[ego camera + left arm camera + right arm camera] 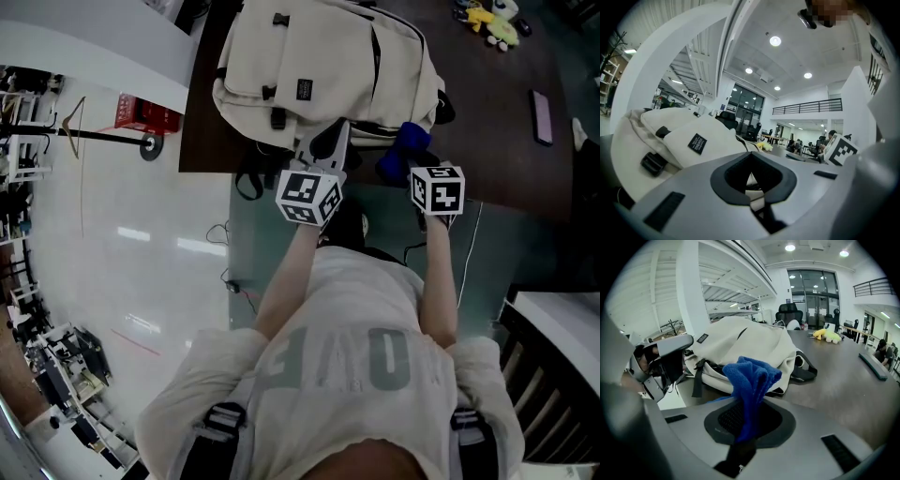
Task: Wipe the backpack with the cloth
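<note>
Off at 10 o'clock there's a red basket (147, 114), and I can't make out what's in it. The backpack (319, 66) lies on the dark worktop (487, 141) at 12 o'clock, dead ahead of the person. It is cream and zipped shut, so whatever fills it is hidden, though it looks fairly plump. It's soft fabric, and I'd expect it to dent and slide under a wipe, so it wants pinning by a seam or strap along its near edge. The left claw (752, 187) is at that near edge with its jaws drawn together. A pale sliver sits between them, which looks like backpack fabric pinched there. At 1 o'clock the right claw (743, 439) is clamped on the blue cloth (752, 376), which rises from the jaws in a floppy bunch near the backpack's near corner. The cloth looks light and limp, and gripped low like this it should leave enough loose to drag across the fabric.
</note>
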A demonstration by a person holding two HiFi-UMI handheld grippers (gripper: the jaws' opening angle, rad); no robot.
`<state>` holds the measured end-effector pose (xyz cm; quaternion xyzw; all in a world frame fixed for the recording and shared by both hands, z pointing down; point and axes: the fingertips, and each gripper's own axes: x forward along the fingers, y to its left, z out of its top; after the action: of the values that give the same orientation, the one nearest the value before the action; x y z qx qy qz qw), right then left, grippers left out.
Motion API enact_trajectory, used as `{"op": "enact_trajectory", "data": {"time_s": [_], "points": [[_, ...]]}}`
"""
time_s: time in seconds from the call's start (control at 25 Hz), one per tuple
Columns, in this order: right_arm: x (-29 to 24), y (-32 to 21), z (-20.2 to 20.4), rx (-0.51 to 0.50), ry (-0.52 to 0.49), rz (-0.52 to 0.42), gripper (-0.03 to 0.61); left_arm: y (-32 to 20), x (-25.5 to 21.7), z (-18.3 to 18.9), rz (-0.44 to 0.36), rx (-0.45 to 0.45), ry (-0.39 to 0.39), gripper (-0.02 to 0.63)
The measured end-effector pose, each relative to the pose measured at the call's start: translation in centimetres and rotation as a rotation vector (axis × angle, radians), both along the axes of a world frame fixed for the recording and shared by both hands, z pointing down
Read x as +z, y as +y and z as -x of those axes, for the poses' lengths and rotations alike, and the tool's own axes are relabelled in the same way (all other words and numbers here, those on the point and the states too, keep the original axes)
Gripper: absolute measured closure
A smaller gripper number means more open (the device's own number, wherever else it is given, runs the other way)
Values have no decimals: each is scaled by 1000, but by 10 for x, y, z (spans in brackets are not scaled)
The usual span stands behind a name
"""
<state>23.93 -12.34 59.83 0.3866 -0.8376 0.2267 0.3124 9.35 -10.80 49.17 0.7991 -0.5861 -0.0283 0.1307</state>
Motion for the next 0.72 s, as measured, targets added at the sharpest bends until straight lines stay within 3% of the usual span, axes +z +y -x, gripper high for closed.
{"op": "enact_trajectory", "data": {"time_s": [0.16, 0.32, 0.52, 0.72], "points": [[-26, -1, 3, -44, -118, -15, 537, -18, -20, -22, -44, 52, 9, 611], [-56, -23, -13, -11, -244, -77, 537, -48, -30, -46, -80, 100, 13, 611], [-85, -99, -58, -16, -138, -196, 536, -100, -22, -72, -67, 98, 36, 611], [-107, -199, -58, -123, -64, -282, 536, -143, -16, -84, -44, 70, 24, 611]]}}
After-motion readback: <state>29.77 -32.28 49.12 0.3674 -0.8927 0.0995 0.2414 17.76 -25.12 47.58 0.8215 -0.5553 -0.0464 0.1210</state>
